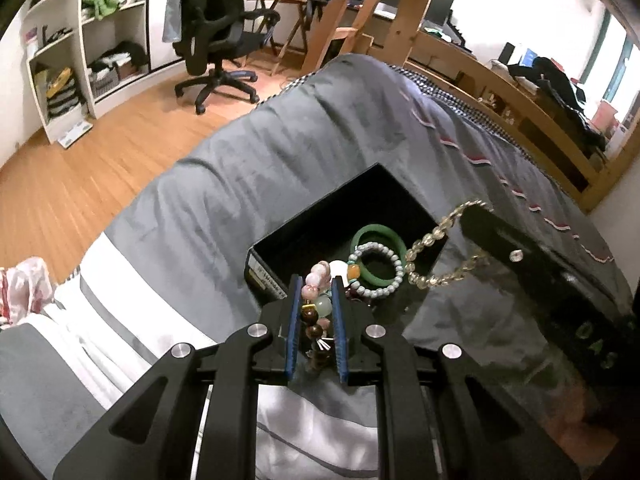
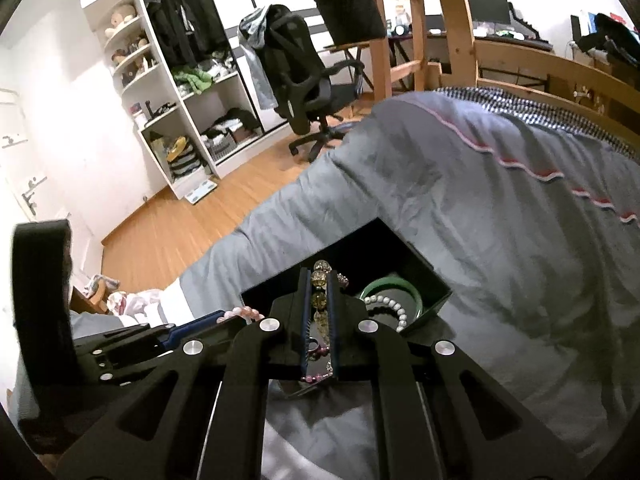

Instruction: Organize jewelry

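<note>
The left claw [image 1: 316,292] is clenched on a bracelet of pink and brown beads [image 1: 314,280], held over the 6 o'clock edge of the black box [image 1: 320,216] on the grey bed [image 1: 240,160]. The right claw [image 2: 319,280] grips a bracelet of yellow beads [image 2: 321,276] at the box's 3 o'clock side. In the box lie a green bangle [image 1: 380,236] and a pale bracelet [image 1: 376,268].
</note>
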### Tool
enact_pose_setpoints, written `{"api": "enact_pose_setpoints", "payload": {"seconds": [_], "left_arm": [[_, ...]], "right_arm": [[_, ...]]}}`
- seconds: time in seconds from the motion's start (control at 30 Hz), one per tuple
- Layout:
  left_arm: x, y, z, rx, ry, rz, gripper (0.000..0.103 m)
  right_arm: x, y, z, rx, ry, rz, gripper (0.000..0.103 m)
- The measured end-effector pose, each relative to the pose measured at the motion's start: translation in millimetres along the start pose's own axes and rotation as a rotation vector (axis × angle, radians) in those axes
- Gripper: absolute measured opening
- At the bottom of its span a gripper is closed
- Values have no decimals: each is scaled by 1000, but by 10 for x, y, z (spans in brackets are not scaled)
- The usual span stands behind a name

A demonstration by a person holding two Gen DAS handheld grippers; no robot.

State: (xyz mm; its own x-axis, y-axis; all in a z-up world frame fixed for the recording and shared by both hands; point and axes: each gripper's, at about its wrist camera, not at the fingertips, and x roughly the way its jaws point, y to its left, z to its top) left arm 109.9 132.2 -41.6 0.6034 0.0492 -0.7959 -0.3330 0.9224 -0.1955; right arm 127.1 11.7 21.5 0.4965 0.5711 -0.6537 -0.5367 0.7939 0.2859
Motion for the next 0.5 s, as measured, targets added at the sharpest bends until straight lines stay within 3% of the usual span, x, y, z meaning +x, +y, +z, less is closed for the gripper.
{"api": "enact_pose_setpoints", "payload": {"seconds": [0.4, 0.43, 0.47, 0.5], "left_arm": [[30, 56, 23, -36, 12, 12, 17], [6, 70, 32, -43, 9, 13, 25], [-22, 82, 35, -47, 1, 14, 32], [-69, 96, 50, -53, -10, 18, 46]], "right_arm": [[315, -66, -94, 45, 70, 0, 10], [292, -74, -82, 52, 64, -11, 14], [260, -88, -75, 59, 57, -18, 29], [225, -98, -64, 66, 45, -20, 51]]}}
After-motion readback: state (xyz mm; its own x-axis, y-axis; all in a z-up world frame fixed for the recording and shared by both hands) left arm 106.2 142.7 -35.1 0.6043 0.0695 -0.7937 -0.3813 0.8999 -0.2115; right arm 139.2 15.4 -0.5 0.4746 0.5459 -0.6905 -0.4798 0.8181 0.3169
